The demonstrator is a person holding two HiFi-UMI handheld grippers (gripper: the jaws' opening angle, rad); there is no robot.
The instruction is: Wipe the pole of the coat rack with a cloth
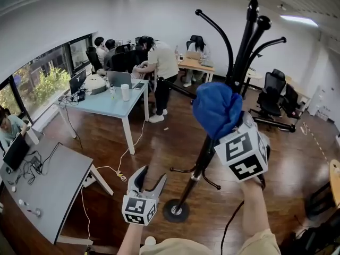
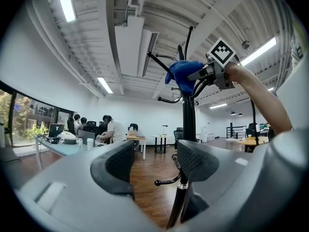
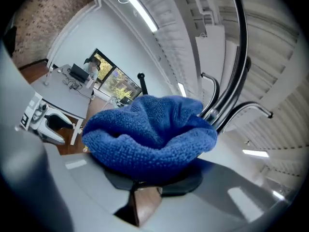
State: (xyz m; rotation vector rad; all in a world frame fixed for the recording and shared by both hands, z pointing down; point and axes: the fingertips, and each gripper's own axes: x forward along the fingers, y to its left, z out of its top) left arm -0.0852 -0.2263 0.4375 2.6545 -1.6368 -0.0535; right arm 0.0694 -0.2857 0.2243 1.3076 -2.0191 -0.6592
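Observation:
The black coat rack pole [image 1: 241, 52] rises from a round base [image 1: 176, 210] on the wooden floor, with curved hooks at its top. My right gripper [image 1: 226, 122] is shut on a bunched blue cloth [image 1: 217, 109], held against the pole's upper part, just below the hooks. In the right gripper view the cloth [image 3: 149, 137] fills the jaws and the pole's top [image 3: 231, 81] stands just behind it. My left gripper [image 1: 149, 182] hangs open low down, left of the pole, holding nothing. From the left gripper view the pole [image 2: 187, 124], the cloth [image 2: 183, 75] and the right gripper [image 2: 203, 74] show.
A light blue desk [image 1: 109, 104] with a laptop and cup stands at left, several people beyond it. A grey desk [image 1: 42, 187] sits near left with cables trailing on the floor. Black office chairs [image 1: 272, 92] stand at right. Low hooks [image 1: 183, 170] stick out near the pole's foot.

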